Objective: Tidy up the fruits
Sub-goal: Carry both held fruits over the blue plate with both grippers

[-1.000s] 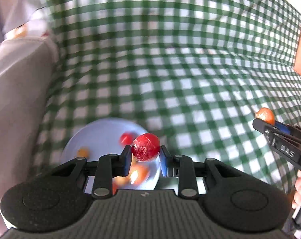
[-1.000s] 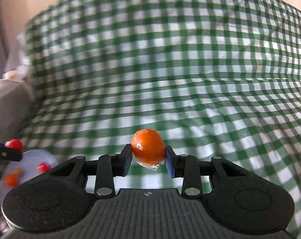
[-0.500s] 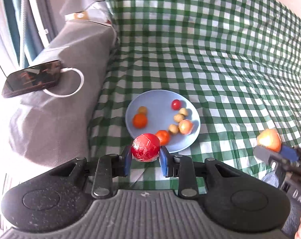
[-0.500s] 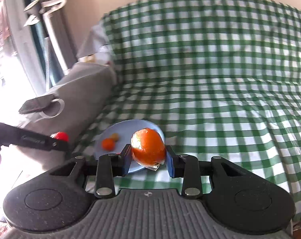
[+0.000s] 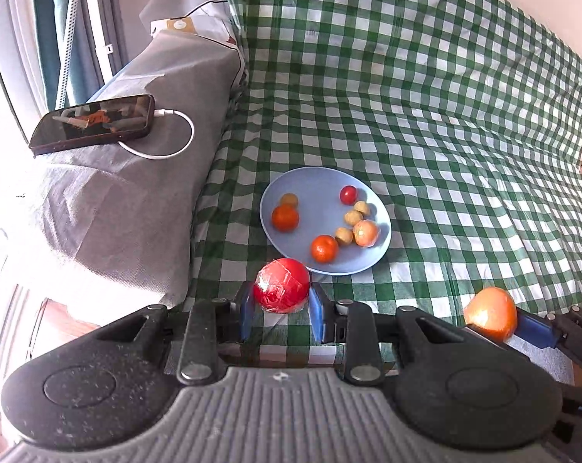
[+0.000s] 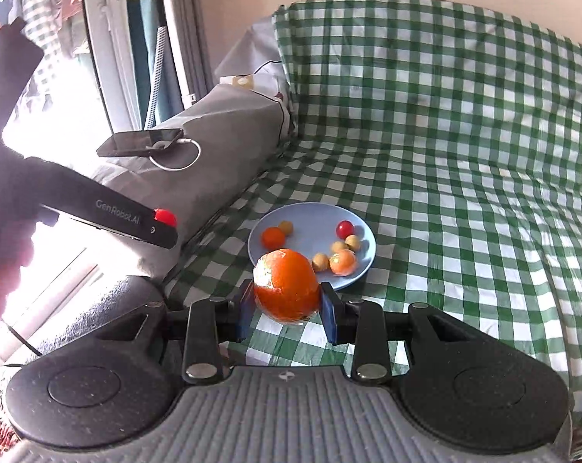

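Note:
My left gripper [image 5: 280,310] is shut on a red plastic-wrapped fruit [image 5: 281,284], held above the near rim of a blue plate [image 5: 317,189]. The plate lies on the green checked cloth and holds several small fruits: two orange ones, a red one, some tan ones. My right gripper [image 6: 287,310] is shut on a wrapped orange fruit [image 6: 286,284], also near the plate [image 6: 310,218]. The right gripper and its orange fruit [image 5: 490,311] show at the left view's right edge. The left gripper's red fruit [image 6: 164,216] shows at left in the right view.
A grey covered armrest [image 5: 136,193] stands left of the plate, with a black phone [image 5: 92,123] and white cable [image 5: 175,142] on it. The checked cloth [image 5: 445,135] spreads right and back. A window and curtains lie at far left.
Both grippers have pulled back and up from the cloth, each still holding its fruit. The plate, once right under the left gripper, now lies further ahead in both views.

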